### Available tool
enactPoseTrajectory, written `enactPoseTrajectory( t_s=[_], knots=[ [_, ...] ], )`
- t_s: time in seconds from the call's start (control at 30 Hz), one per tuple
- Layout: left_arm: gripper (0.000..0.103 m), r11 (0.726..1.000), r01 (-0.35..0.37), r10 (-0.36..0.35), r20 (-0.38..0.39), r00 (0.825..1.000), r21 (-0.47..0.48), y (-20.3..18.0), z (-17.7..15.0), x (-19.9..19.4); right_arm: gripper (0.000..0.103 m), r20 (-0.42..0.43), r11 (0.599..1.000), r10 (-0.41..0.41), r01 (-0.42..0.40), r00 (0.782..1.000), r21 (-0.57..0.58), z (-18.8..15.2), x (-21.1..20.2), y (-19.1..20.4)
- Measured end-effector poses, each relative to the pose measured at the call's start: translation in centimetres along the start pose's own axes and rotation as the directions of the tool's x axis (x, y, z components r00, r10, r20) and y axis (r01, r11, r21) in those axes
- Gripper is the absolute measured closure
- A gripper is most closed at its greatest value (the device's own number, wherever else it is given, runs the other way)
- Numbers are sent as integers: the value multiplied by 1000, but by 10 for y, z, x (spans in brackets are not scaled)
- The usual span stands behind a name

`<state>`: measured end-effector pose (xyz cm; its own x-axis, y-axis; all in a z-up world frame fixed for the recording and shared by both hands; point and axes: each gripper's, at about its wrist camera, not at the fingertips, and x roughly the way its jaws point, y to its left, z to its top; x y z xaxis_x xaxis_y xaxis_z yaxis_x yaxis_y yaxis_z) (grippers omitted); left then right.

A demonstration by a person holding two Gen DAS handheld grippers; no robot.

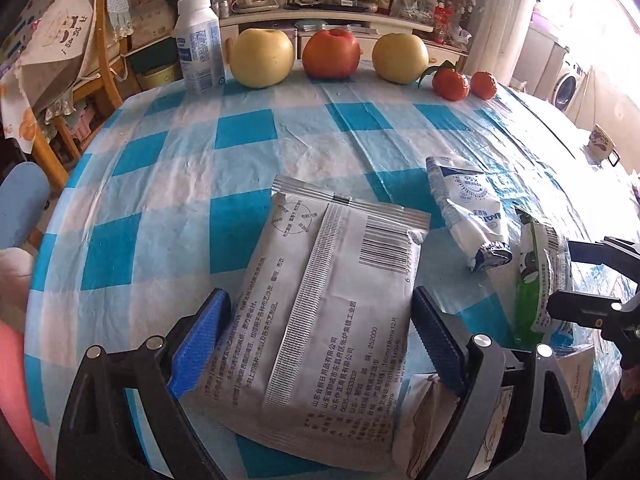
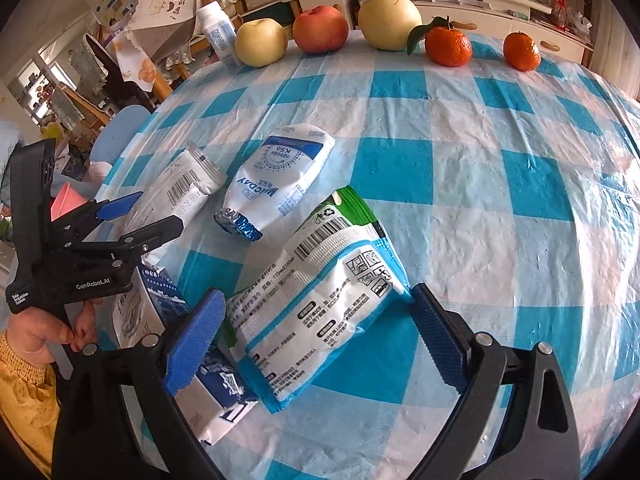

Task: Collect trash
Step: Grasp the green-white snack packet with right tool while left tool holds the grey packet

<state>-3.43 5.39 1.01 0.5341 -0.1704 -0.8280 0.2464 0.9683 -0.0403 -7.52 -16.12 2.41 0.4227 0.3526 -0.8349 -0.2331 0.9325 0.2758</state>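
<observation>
A grey foil pouch (image 1: 328, 300) lies flat on the blue-checked tablecloth (image 1: 168, 184), print side up. My left gripper (image 1: 320, 296) is open, with one blue finger on each side of the pouch's near half. A white-and-green wipes packet (image 2: 320, 308) lies between the spread fingers of my open right gripper (image 2: 318, 294). Between the two packets rests a crushed white milk bottle (image 2: 280, 184). A flattened blue-and-white carton (image 2: 216, 380) sits partly under the wipes packet. From the right wrist, the left gripper (image 2: 156, 212) shows over the grey pouch (image 2: 176, 196).
Along the far table edge stand a white bottle (image 1: 198, 44), two yellow pears (image 1: 262, 58), a red apple (image 1: 330, 54) and two tangerines (image 1: 450, 84). A mug (image 1: 602, 144) sits at the right. Wooden chairs (image 1: 84, 92) crowd the left side. A hand (image 2: 36, 328) holds the left gripper.
</observation>
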Motion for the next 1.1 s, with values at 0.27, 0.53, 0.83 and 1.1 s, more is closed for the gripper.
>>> enactPoseTrajectory(
  t_s=[0.27,0.53,0.83,1.1],
  knots=[
    [19,998,-60,61,23,998,-24,-7,-2,-3,23,51,994,-84,87,995,-62,8,10,9],
    [21,994,-55,60,50,997,-97,-3,-11,-12,44,93,996,-63,69,994,-58,11,10,2],
    [23,976,-5,23,80,997,-215,11,-27,-29,54,144,999,-32,36,989,-25,9,5,-3],
    [23,960,30,7,133,991,-277,28,-35,-53,60,209,997,-66,72,976,-22,2,-3,1]
  ],
)
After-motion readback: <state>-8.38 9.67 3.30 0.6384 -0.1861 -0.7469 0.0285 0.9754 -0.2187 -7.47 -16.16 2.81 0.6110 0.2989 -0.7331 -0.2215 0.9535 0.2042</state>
